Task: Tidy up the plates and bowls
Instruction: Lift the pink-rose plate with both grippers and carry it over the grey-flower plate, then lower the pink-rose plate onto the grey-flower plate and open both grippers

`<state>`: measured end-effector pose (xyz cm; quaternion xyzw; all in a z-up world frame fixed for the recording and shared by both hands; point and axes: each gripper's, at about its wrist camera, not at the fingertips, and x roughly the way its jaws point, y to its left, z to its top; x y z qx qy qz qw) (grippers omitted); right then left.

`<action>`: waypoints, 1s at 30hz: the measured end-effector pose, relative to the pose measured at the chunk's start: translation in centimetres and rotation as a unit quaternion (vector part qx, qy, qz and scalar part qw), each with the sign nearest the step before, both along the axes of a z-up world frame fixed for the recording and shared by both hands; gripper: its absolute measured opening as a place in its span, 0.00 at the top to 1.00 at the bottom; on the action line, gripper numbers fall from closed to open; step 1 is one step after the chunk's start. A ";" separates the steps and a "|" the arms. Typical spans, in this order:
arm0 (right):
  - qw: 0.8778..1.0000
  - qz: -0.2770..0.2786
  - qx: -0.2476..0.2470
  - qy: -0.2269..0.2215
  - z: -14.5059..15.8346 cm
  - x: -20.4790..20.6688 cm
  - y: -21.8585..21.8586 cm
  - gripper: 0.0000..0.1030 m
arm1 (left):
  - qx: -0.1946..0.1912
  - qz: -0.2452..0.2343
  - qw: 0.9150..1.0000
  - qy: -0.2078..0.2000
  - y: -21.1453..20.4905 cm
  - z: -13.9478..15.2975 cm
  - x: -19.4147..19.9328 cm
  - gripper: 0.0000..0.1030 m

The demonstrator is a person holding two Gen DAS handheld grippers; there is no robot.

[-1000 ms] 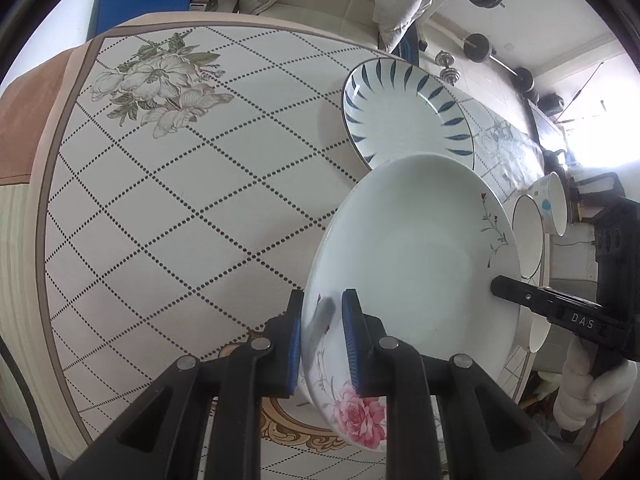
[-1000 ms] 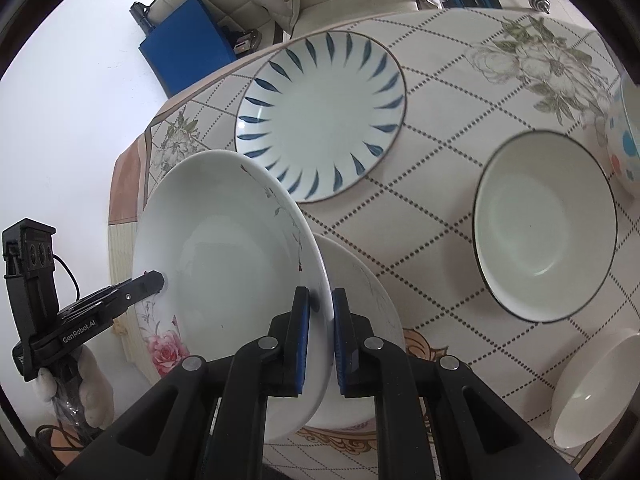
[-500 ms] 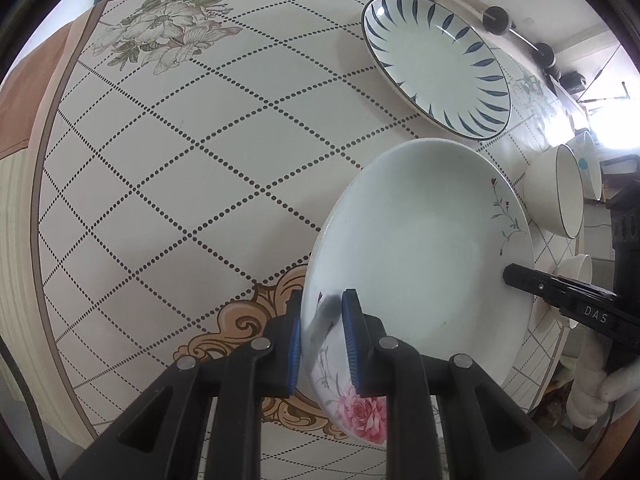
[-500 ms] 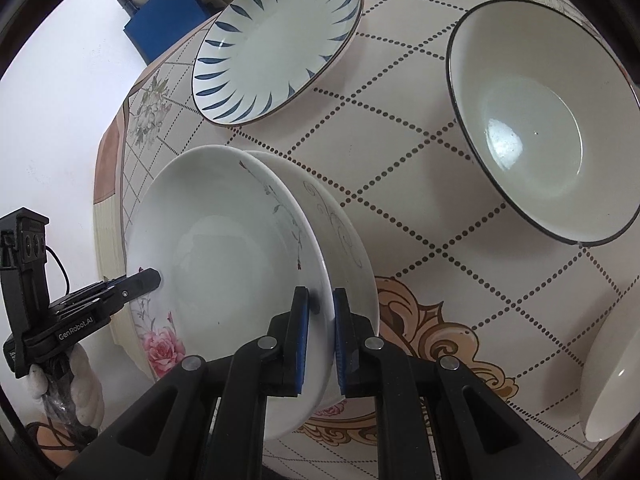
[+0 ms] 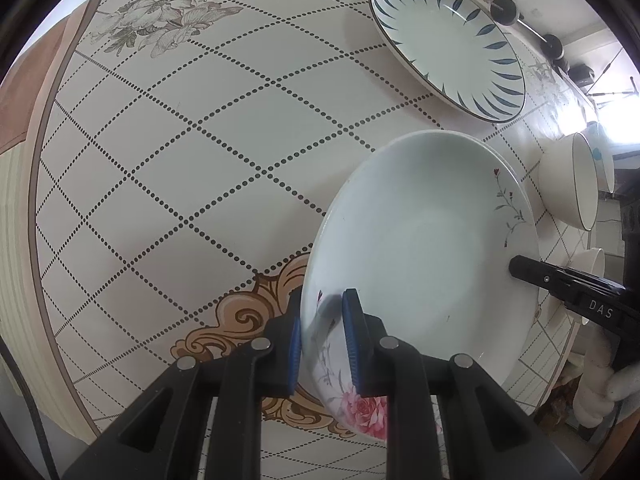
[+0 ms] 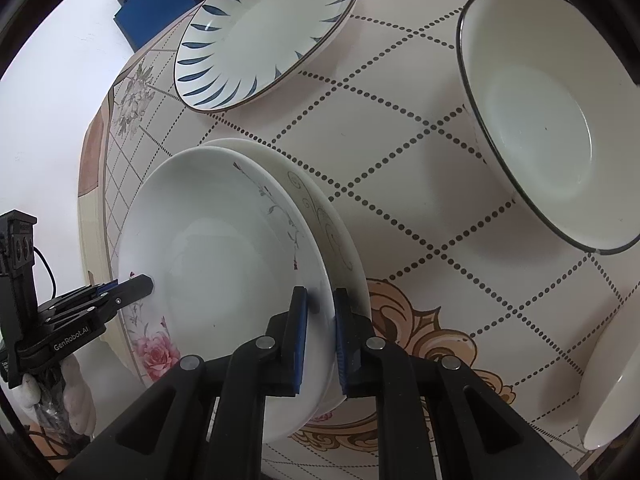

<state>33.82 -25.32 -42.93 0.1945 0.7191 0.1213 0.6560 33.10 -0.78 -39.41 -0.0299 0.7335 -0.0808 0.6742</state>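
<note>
**Two grippers holding a rose plate over a second plate**

A round table (image 5: 168,184) covered in a cream cloth with dotted diamond lines, grey flower prints and a tan scroll motif is filling both views. A blue flat object (image 6: 154,20) is lying beyond its far edge on a pale floor. A white plate with dark blue leaf strokes (image 6: 264,28) is resting on the cloth, well apart from a white bowl with a thin dark rim (image 6: 560,120).

The left gripper (image 5: 322,344) is pointing down, its blue pads clamped on the near rim of a white plate with a pink rose (image 5: 424,264). The right gripper (image 6: 320,336) is angling downward, gripping the opposite rim. A white plate with grey swirls (image 6: 336,232) is lying directly beneath, its edge showing. A white-gloved hand (image 5: 600,392) is holding the right gripper's handle.
</note>
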 end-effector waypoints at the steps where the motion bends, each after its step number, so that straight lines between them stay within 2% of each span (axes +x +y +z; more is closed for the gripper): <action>1: 1.000 0.002 -0.001 -0.001 -0.1 0.0 0.1 0.86 | 0.000 0.001 1.000 0.001 0.1 -0.1 0.0 0.84; 19: 1.000 -0.003 -0.023 0.004 -0.2 0.2 1.1 0.86 | -0.010 0.013 1.000 0.025 0.6 -2.2 1.1 0.82; 25: 0.998 -0.026 -0.035 0.037 -0.3 0.4 1.0 0.85 | -0.022 0.037 0.998 0.041 1.4 -2.7 1.7 0.82; 28: 0.998 -0.038 -0.030 0.048 -0.2 0.4 0.8 0.79 | -0.022 0.039 0.998 0.038 1.5 -2.5 1.9 0.82; 30: 0.997 -0.041 -0.023 0.053 -0.1 0.4 0.8 0.69 | -0.015 0.033 0.999 0.034 1.4 -2.2 2.0 0.82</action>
